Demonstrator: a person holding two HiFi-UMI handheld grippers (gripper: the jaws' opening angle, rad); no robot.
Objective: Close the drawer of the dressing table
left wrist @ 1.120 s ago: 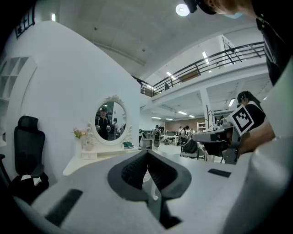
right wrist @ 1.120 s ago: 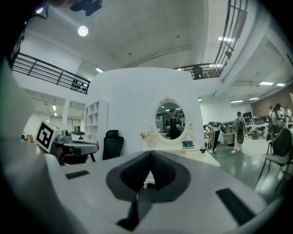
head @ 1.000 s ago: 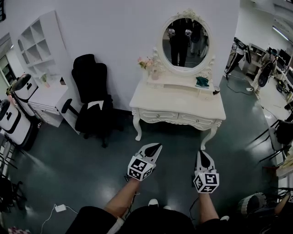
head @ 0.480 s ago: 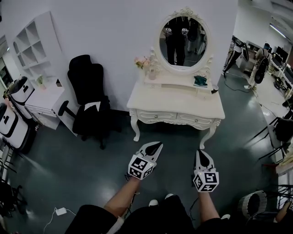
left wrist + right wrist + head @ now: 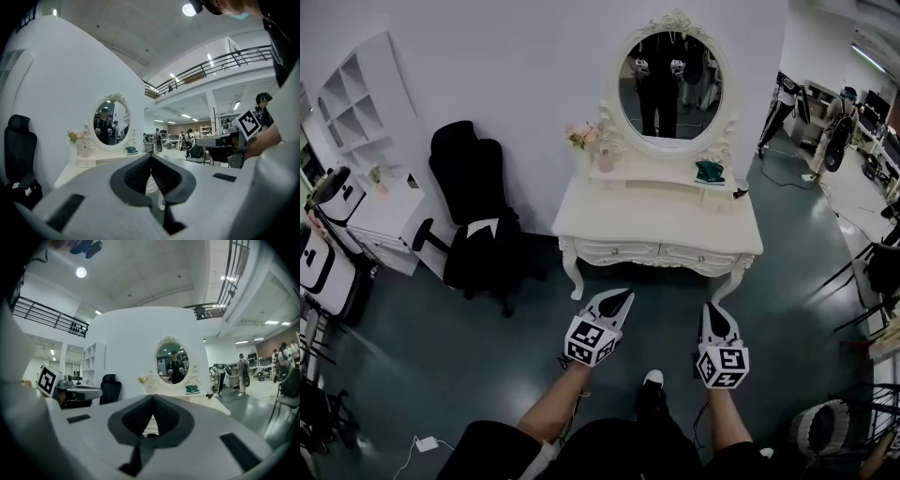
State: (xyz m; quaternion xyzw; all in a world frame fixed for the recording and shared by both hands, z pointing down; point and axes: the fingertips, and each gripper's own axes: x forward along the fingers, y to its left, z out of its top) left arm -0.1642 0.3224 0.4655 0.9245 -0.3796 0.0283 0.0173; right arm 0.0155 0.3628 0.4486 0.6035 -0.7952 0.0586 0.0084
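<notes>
1. A person stands facing the white dressing table, which is set against the wall beneath its oval mirror.
2. The left gripper and right gripper, both clenched on nothing, point level toward the table, well short of its front.
3. The drawer sits in the table's front apron. A black office chair stands at left.

Counter: white counter on curved legs, set against the wall.
Back shelf: raised shelf along the counter's rear, below the oval mirror.
On the shelf: pink flowers at the left end, a small teal thing toward the right.
Floor: dark glossy floor carries the counter, a black chair left of it, a white cabinet farther left, and a white plug with its cable.
</notes>
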